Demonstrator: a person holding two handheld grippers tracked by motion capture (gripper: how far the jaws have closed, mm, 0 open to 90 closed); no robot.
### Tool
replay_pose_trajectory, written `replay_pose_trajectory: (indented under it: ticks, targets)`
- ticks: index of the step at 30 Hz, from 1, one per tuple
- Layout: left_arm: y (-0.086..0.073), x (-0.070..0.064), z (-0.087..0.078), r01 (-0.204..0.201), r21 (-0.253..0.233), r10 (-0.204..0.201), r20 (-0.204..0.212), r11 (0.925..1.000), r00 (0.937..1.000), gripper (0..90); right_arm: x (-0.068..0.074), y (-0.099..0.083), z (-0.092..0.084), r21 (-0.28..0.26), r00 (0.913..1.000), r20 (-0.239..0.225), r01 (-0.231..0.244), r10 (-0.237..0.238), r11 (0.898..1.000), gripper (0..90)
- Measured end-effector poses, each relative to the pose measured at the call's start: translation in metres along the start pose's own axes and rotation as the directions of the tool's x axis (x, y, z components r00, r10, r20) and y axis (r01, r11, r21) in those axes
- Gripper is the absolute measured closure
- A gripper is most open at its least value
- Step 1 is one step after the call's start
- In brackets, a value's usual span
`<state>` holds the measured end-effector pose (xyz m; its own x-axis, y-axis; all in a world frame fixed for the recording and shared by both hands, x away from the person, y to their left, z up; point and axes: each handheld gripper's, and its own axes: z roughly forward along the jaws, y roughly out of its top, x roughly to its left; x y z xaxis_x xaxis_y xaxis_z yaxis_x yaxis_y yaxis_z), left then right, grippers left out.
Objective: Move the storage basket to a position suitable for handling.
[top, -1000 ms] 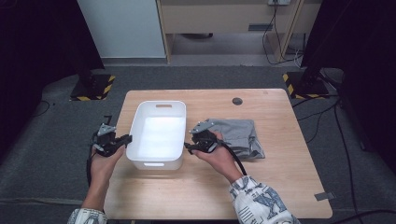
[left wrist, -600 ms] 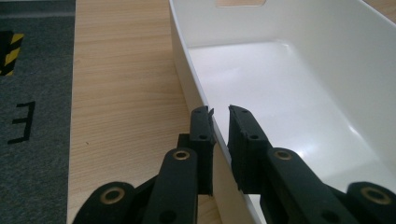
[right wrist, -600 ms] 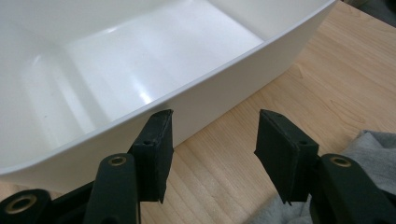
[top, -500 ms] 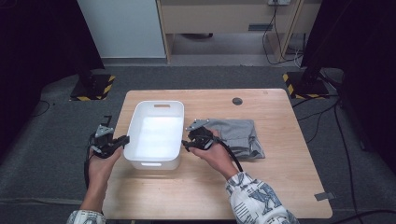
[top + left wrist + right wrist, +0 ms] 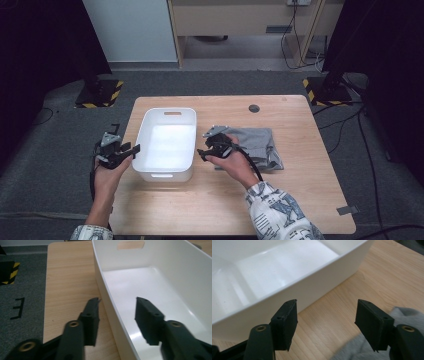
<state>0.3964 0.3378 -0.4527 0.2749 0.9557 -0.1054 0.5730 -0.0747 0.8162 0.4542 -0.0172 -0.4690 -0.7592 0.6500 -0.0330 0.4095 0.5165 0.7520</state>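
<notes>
Straddling the white bin's (image 5: 168,145) 9 o'clock wall, left gripper (image 5: 117,312) just parted; right gripper (image 5: 325,320) widening, unladen, between bin and grey cloth (image 5: 257,145) at 3 o'clock.

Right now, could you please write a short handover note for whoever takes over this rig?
Left gripper: jaws have just been opening, astride the bin's left wall, not pressing it.
Right gripper: jaws have just been opening, nothing between them, between bin and grey cloth.
Bin stands on the table, nothing in it; cloth lies folded to its right.
Left, probably: put the cloth into the bin.
</notes>
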Motion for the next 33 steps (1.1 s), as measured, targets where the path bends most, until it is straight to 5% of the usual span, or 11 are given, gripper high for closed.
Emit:
replay_pose_trajectory:
  ticks: [3, 17, 24, 33]
  targets:
    - [0.007, 0.002, 0.003, -0.002, 0.003, 0.002, 0.008, 1.0000, 1.0000, 31.4, -0.022, -0.005, -0.019, -0.010, 0.9995, 0.019, -0.024, 0.024, 1.000, 27.6]
    - [0.031, -0.014, 0.020, -0.028, 0.034, 0.026, 0.069, 0.9990, 0.9973, 13.6, -0.071, -0.027, -0.061, -0.010, 0.9978, 0.020, -0.063, 0.064, 0.998, 22.3]
    - [0.048, -0.039, 0.023, -0.079, 0.035, 0.077, 0.073, 0.9962, 0.9943, 13.0, -0.106, -0.042, -0.084, -0.034, 0.9923, 0.065, -0.103, 0.105, 0.994, 33.9]
    - [0.058, -0.045, 0.022, -0.076, 0.034, 0.073, 0.085, 0.9965, 0.9937, 13.1, -0.146, -0.062, -0.116, -0.062, 0.9720, 0.143, -0.179, 0.186, 0.982, 47.2]
